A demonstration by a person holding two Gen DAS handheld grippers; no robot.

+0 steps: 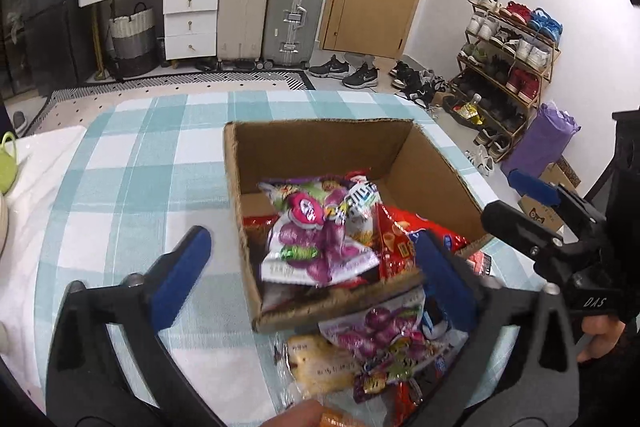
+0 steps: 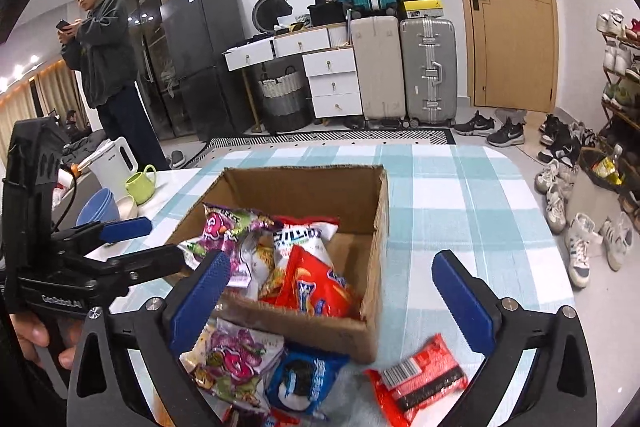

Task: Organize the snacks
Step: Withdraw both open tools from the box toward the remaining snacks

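On the checked blue-and-white tabletop (image 1: 132,163) stands an open cardboard box (image 1: 320,147), seen in the left wrist view at centre, with snack packets piled inside. Topmost is a purple-and-white packet (image 1: 316,243), tilted against the near wall of the box; at about 3 o'clock from it lies a red packet (image 1: 404,239). The left gripper (image 1: 316,271) has its jaws spread wide – nothing is between the blue pads, which stand either side of the near box corner without touching the packets. At 3 o'clock in the same view the right gripper (image 1: 516,199) shows from the side, also agape, with a hand (image 1: 600,339) below it.

In front of the box, at 6 o'clock, loose snacks lie on the cloth: a second purple packet (image 2: 236,355), a blue cookie packet (image 2: 300,383) touching it on its right, and a red bar packet with a barcode (image 2: 420,379) a little apart at about 4 o'clock from the box. A yellowish packet (image 1: 320,363) lies just left of the purple one in the left wrist view.

The right gripper (image 2: 328,291) holds nothing – its jaws are fully parted, framing the near edge of the box. At 9 o'clock in the right wrist view are a green mug (image 2: 140,183), blue bowls (image 2: 96,211) and a white kettle (image 2: 112,163); a person in a dark hoodie (image 2: 104,55) stands beyond at 10 o'clock
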